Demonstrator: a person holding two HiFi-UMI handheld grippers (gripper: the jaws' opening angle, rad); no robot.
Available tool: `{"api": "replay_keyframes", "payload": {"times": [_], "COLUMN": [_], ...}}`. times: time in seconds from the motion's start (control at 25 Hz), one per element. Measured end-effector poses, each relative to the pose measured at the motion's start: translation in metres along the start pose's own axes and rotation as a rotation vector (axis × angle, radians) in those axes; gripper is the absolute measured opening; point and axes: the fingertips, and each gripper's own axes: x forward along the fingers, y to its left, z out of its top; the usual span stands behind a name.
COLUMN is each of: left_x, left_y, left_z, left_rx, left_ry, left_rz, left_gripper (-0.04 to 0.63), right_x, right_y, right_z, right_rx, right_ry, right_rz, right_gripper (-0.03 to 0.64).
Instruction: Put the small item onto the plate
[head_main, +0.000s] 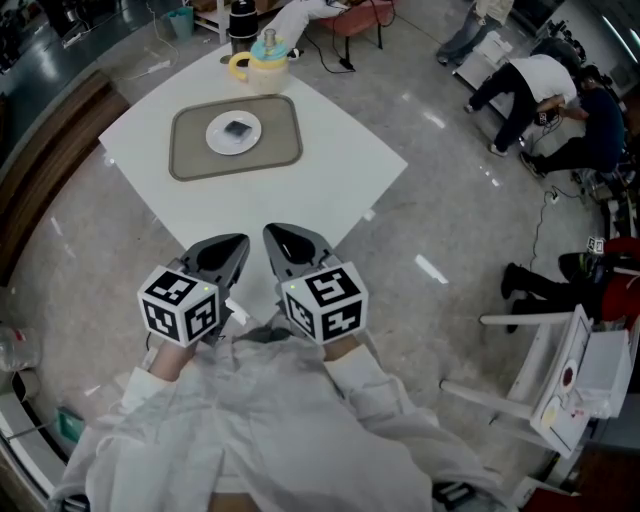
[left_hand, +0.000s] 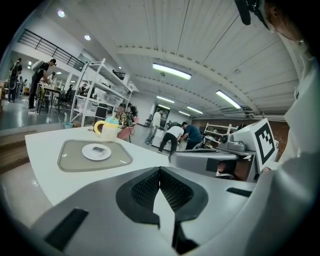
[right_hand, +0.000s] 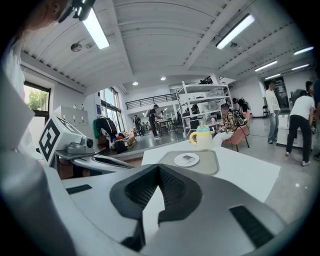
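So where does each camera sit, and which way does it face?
Head view: on the person's head, looking steeply down at the table; the left gripper, right gripper and white sleeves show at the bottom.
Left gripper view: on the left gripper, looking along its closed jaws across the table toward the tray; the right gripper shows at right.
Right gripper view: on the right gripper, facing likewise over closed jaws; the left gripper shows at left.
Shared: all three show the plate holding the small item.
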Motion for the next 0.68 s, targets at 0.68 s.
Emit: {"api": "replay_keyframes", "payload": {"times": [0.68], "left_x": [-0.0098], "left_y": [0.0073], "left_z": [0.0014], "left_rx": [-0.03], "left_ry": [-0.005], "left_rz": [0.0], "left_gripper": [0.011], "right_x": [0.0022], "right_y": [0.0101], "right_z": [0.0006], "right_rx": [-0.008], "right_ry": [0.012], "right_rz": [0.004], "right_gripper": [0.015]}}
